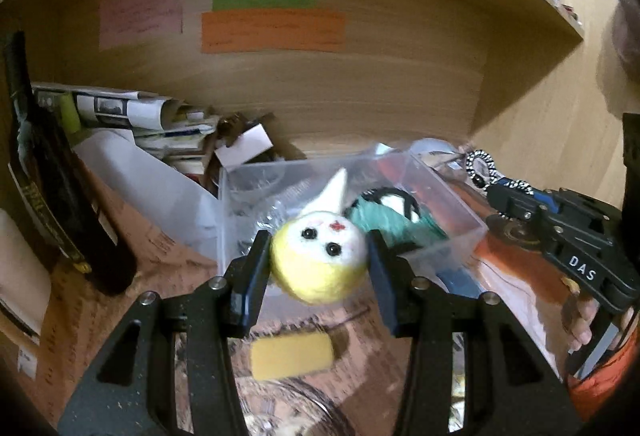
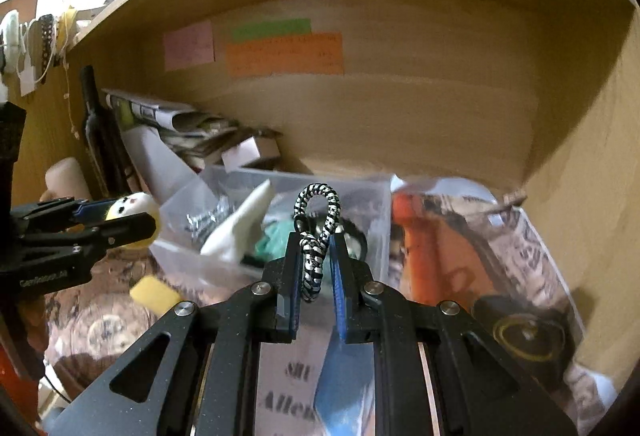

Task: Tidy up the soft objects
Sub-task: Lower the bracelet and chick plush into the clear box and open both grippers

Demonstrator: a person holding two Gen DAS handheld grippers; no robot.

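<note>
the left gripper [image 1: 319, 260] reaches level toward the far shelf wall, fingers [image 1: 253, 276] clenched on a yellow-and-white felt ball toy [image 1: 319, 262] held above the near edge of the clear plastic box [image 1: 440, 192]. to its right, the right gripper [image 2: 316, 264] points the same way, grasping a black-and-white braided cord loop [image 2: 316, 232] over the box; a yellow sponge [image 1: 291, 355] lies on the tabletop nearer.

bin [image 1: 452, 204]: behind sponge [image 1: 291, 355]; bottle [image 1: 52, 176]: far left; papers [image 1: 132, 108]: behind bin
</note>
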